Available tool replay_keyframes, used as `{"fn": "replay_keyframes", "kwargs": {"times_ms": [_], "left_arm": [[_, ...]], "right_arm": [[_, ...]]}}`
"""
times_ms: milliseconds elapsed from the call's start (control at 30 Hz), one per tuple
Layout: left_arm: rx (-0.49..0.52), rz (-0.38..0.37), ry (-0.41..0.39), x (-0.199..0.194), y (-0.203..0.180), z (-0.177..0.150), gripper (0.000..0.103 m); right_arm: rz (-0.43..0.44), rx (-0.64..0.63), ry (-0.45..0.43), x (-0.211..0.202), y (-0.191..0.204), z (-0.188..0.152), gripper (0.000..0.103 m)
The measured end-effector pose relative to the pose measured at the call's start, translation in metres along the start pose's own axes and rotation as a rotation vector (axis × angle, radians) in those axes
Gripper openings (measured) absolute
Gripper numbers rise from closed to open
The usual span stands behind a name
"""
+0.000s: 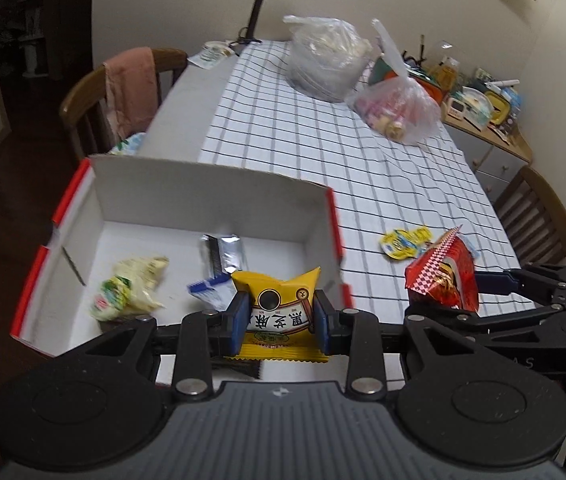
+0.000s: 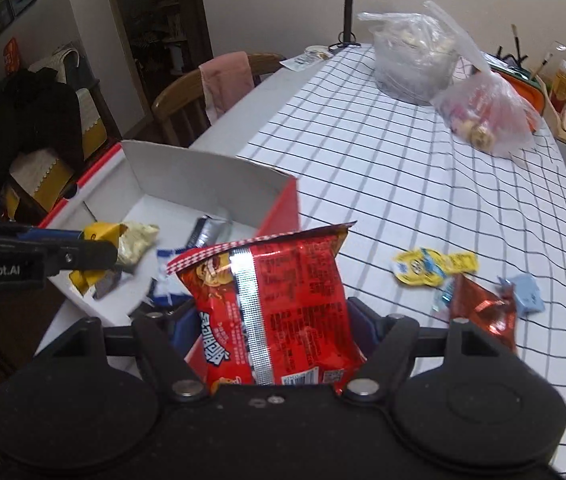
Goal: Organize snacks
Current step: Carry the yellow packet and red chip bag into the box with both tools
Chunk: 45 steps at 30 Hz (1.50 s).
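Pinching the yellow snack packet (image 1: 281, 312) over the white box (image 1: 203, 188), the left gripper (image 1: 282, 318) should release low inside, while the right gripper (image 2: 273, 328), clamping the red chip bag (image 2: 275, 312), follows beside it.

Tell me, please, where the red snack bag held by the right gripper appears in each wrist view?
Left wrist view: the red snack bag sits at right of centre, beyond the white box's right wall, clamped in the right gripper.
Right wrist view: it fills the lower centre.
Shared landmark: the white box with red sides.
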State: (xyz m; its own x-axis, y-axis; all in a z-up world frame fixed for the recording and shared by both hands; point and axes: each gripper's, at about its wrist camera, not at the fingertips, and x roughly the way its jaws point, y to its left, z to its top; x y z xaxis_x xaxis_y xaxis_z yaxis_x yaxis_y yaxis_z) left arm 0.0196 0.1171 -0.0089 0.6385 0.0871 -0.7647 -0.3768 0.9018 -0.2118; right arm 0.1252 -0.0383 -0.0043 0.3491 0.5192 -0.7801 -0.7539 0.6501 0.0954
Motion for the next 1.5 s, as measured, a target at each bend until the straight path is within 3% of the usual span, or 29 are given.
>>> {"fn": "replay_keyframes", "kwargs": {"times_ms": [467, 967, 1367, 1500], "left_arm": [[0.016, 0.113, 0.030, 0.032, 0.074, 0.029, 0.033], [0.036, 0.140, 0.217, 0.100, 0.106, 0.046, 0.033], [0.039, 0.127, 0.252, 0.108, 0.106, 0.042, 0.033], [0.036, 0.125, 0.244, 0.106, 0.105, 0.040, 0.034]], "right_arm": [[-0.021, -0.039, 0.057, 0.069, 0.062, 0.041, 0.074], [-0.011, -0.090, 0.206, 0.146, 0.082, 0.054, 0.074], [-0.026, -0.133, 0.200, 0.146, 0.091, 0.051, 0.071], [-0.021, -0.131, 0.179, 0.139, 0.089, 0.052, 0.076]]}}
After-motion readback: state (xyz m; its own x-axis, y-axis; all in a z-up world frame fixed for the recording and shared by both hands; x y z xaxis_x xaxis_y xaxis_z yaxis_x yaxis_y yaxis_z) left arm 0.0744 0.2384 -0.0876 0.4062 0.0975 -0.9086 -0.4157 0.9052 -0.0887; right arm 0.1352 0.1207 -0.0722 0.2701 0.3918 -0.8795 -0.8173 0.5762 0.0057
